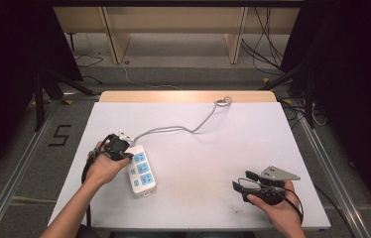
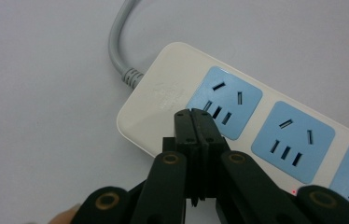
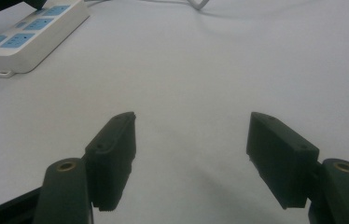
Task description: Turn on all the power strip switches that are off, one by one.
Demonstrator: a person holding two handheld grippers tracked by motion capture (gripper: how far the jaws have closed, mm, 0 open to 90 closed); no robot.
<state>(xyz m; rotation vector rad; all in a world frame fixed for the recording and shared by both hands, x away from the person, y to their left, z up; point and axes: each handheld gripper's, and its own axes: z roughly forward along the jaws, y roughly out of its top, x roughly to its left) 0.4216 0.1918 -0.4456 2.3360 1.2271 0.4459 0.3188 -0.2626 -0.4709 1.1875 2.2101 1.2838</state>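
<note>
Power strip (image 2: 219, 116) partly behind tongs (image 2: 195, 122)

The high view looks forward and down over the whole table (image 1: 198, 208); the left gripper view sits close above the power strip (image 2: 172, 88), looking steeply down; the right gripper view looks low across the tabletop, sharing that strip far off.

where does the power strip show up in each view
high view: power strip lies left of centre on the table, beside the left gripper.
left gripper view: centre to right, under the shut gripper.
right gripper view: top left corner.
Shared landmark: its blue sockets.
</note>
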